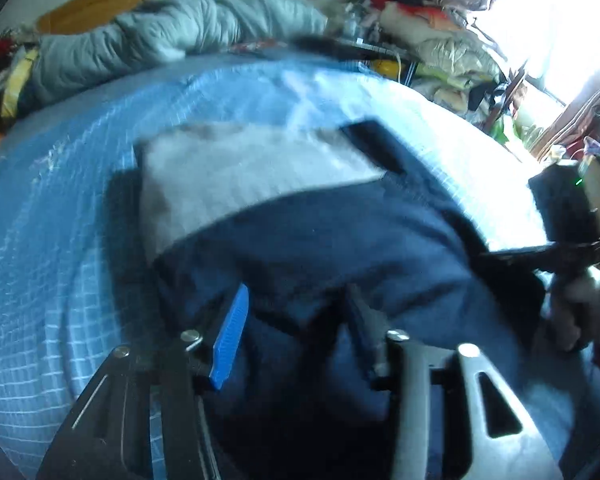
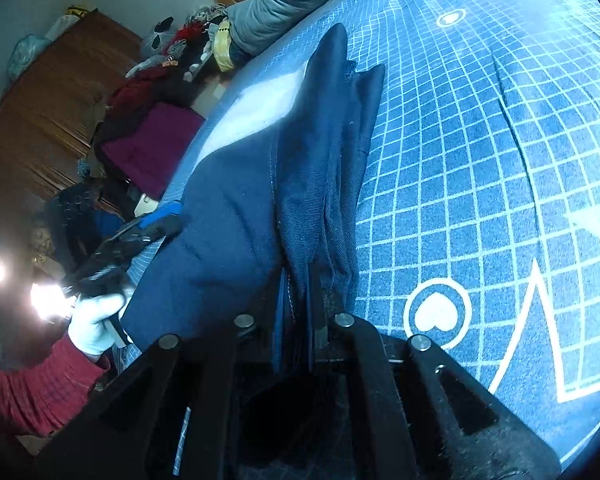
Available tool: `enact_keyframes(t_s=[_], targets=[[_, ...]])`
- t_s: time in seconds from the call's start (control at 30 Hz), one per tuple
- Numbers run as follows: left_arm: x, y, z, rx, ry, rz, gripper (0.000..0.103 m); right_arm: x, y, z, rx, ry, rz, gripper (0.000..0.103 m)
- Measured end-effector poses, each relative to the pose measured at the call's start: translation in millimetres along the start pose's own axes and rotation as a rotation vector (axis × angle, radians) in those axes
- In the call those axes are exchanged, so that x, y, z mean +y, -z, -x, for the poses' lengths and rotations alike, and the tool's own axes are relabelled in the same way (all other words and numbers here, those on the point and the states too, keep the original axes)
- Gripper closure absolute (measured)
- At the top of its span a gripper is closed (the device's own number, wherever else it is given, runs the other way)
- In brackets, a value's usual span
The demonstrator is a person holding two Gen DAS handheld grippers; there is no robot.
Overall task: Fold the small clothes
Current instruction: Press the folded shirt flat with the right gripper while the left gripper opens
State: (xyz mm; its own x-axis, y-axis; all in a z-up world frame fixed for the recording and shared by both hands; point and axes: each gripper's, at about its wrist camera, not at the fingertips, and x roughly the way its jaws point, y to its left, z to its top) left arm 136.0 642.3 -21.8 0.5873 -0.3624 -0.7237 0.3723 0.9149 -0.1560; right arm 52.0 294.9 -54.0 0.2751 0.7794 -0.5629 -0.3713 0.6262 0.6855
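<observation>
A small navy garment [image 1: 308, 240] with a white panel [image 1: 240, 176] lies on a blue grid-patterned bedsheet [image 1: 40, 220]. My left gripper [image 1: 296, 320] is open, and navy cloth lies bunched between its blue pad and dark finger. In the right wrist view the navy garment [image 2: 228, 220] runs away from me in a long fold, its white panel [image 2: 260, 108] at the far left. My right gripper [image 2: 300, 300] is shut on the gathered navy edge. The left gripper [image 2: 160, 220] sits at the garment's left edge, held by a white-gloved hand [image 2: 96, 320].
A grey quilted duvet [image 1: 160, 32] lies along the wooden headboard [image 1: 100, 0]. Piled clothes and bags [image 1: 440, 40] crowd the far right by the bright window. A brown wardrobe [image 2: 40, 100] and heaped clothes [image 2: 152, 148] stand beyond the bed's left side. The bedsheet [image 2: 480, 160] stretches right.
</observation>
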Motion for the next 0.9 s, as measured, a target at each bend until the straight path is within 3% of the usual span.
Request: enact_keyframes(t_s=[0.1,0.17,0.23,0.27,0.33,0.47,0.57,0.63,0.7,0.73,0.77,0.8,0.83,0.9], targets=[[-18,18,38,-0.065,0.051,-0.01,0.057,-3,1,1,0.001,-0.016,-0.008,0.097],[-34,47,42,-0.006,0.041,-0.059,0.057,-2,0,1,0.001,-0.018,-0.009,0.097],[-52,83,31,0.102,-0.024,-0.142,0.058,-2,1,1,0.001,-0.017,-0.009,0.096],[-57,95,38,0.084,-0.05,-0.166,0.058,-2,1,1,0.0,-0.015,-0.008,0.096],[-59,100,56,0.086,-0.025,-0.142,0.057,-3,0,1,-0.001,-0.014,-0.006,0.096],[-57,66,101,-0.086,0.015,-0.08,0.057,-4,0,1,-0.001,-0.018,-0.008,0.096],[-46,28,88,-0.161,-0.01,-0.089,0.05,-4,-1,2,-0.002,-0.021,-0.009,0.096],[-34,7,46,-0.129,-0.032,-0.091,0.05,-4,-1,1,-0.002,-0.021,-0.01,0.096],[-16,-5,-8,0.004,-0.109,-0.083,0.049,-4,-1,1,-0.002,-0.019,-0.01,0.096],[-7,-3,-33,0.061,-0.103,-0.063,0.042,-4,-2,2,-0.002,-0.019,-0.01,0.096],[-1,-5,-35,0.013,-0.077,-0.033,0.042,-3,-2,3,-0.004,-0.012,-0.006,0.096],[-1,-13,-35,0.025,-0.073,-0.033,0.044,1,-2,5,-0.005,-0.002,0.009,0.093],[-6,-20,-30,0.02,-0.076,-0.054,0.048,7,-2,8,-0.005,0.005,0.022,0.088],[-5,-36,-12,-0.071,-0.038,-0.05,0.051,23,-5,23,-0.013,0.041,0.087,0.072]])
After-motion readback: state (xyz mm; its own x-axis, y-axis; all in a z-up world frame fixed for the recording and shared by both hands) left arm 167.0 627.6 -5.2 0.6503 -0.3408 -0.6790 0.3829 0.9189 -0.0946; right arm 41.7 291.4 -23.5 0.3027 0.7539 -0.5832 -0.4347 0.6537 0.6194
